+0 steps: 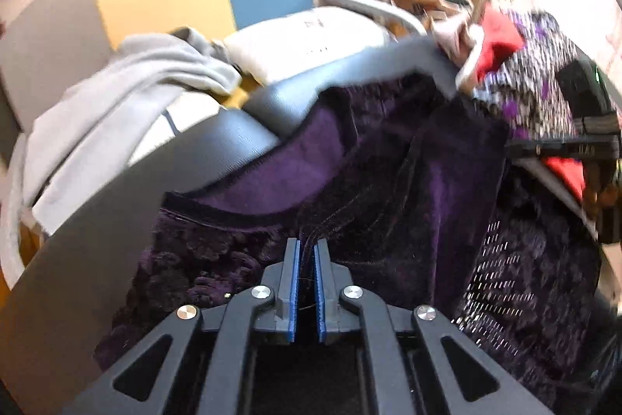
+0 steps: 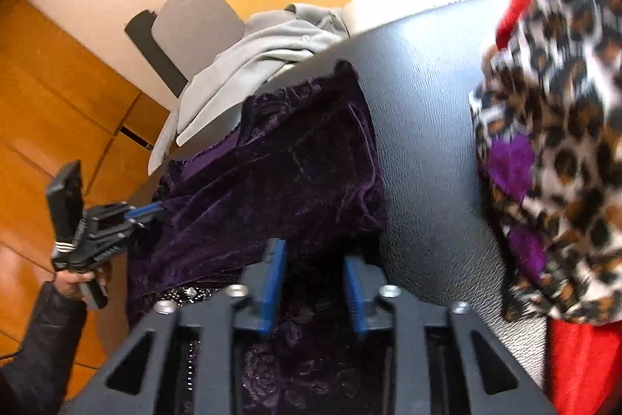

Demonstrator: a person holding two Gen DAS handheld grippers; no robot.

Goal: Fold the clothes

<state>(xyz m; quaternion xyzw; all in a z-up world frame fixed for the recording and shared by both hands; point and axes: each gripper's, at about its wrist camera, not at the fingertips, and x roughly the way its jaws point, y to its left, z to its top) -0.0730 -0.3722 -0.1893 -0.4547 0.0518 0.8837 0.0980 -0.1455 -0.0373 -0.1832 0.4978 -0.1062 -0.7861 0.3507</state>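
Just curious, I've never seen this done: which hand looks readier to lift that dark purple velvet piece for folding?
Left, probably. The left tongs are already pinched on the purple velvet garment, while the right tongs have the cloth between blue pads that look parted.

Each camera sits just behind its own jaws and looks steeply down along them, close over a dark purple velvet garment (image 1: 388,158) spread on a black padded surface (image 2: 423,127). The left wrist view has the velvet running ahead of its jaws, with a grey garment (image 1: 128,96) ahead to their left. Both views share the velvet, the grey garment, the padding and a leopard-print cloth (image 2: 556,142) right of the jaws; the right wrist view also catches the left gripper (image 2: 145,212) far to the left of its own jaws.
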